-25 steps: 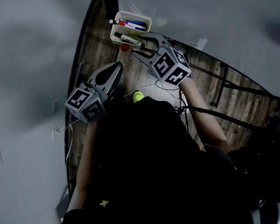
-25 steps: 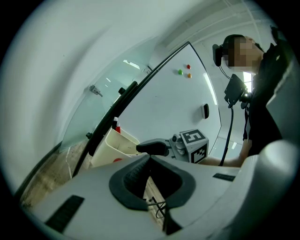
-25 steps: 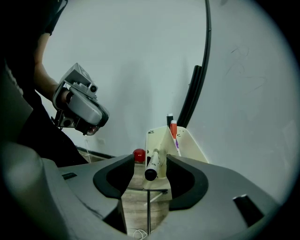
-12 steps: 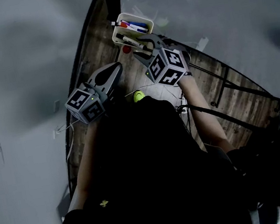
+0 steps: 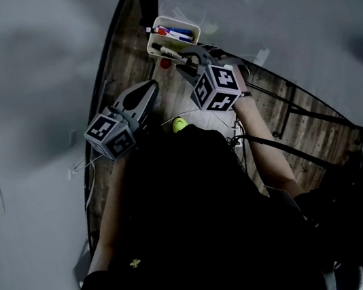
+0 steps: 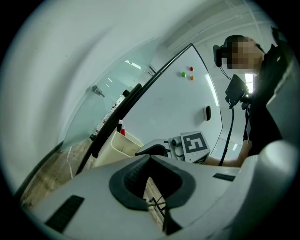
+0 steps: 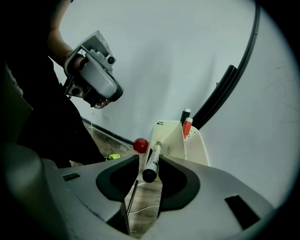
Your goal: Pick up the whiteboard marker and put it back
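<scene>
A whiteboard marker (image 7: pixel 151 164) with a white barrel and black cap lies between the tips of my right gripper (image 7: pixel 150 161). Its jaws are closing, and both tips touch the barrel. The far end of the marker points at the cream pen tray (image 7: pixel 176 138), which holds a red-capped marker (image 7: pixel 187 126). In the head view the right gripper (image 5: pixel 181 61) hangs just below the tray (image 5: pixel 153 45), where red and blue markers lie. My left gripper (image 5: pixel 151 86) stays to the left, shut and empty, with its tips (image 6: pixel 150 157) touching.
A red ball (image 7: pixel 140 146) sits beside the tray, and a yellow-green object (image 5: pixel 179 125) lies on the wood floor near thin cables. The whiteboard (image 6: pixel 178 103) carries small magnets (image 6: pixel 187 72) and a dark eraser (image 6: pixel 207 112). A person stands at the far right of the left gripper view.
The right gripper rolled, so its marker cube shows other faces, and edged toward the tray. Its jaws narrowed around the marker. The left gripper kept still.
</scene>
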